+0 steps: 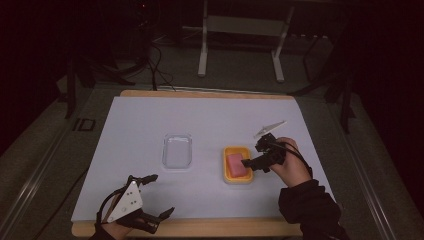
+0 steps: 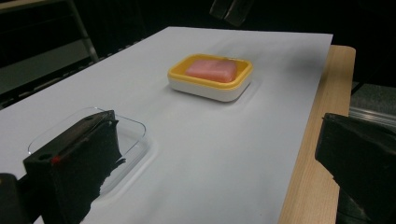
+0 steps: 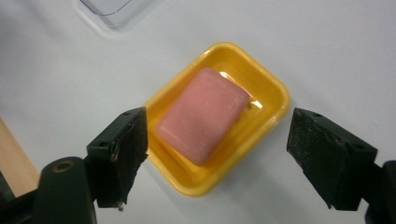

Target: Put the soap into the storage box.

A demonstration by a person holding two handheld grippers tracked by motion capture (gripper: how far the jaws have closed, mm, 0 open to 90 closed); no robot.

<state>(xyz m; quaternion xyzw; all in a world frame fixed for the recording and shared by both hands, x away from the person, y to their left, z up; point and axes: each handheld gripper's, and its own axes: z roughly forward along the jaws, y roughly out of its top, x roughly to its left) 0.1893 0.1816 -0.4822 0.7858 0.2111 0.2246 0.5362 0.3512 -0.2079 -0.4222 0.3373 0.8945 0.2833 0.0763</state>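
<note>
A pink soap bar lies in a yellow dish right of the mat's middle. My right gripper hovers just above the dish's right side. Its jaws stand open, one on each side of the dish, and neither touches the soap. Left of the dish sits a clear shallow tray. My left gripper rests open at the front left of the mat with nothing between its jaws.
A white mat covers a wooden board whose edge shows at the front and back. Beyond the table, metal stand legs and cables stand on a dark floor. The right gripper's tip hangs at the top of the left gripper view.
</note>
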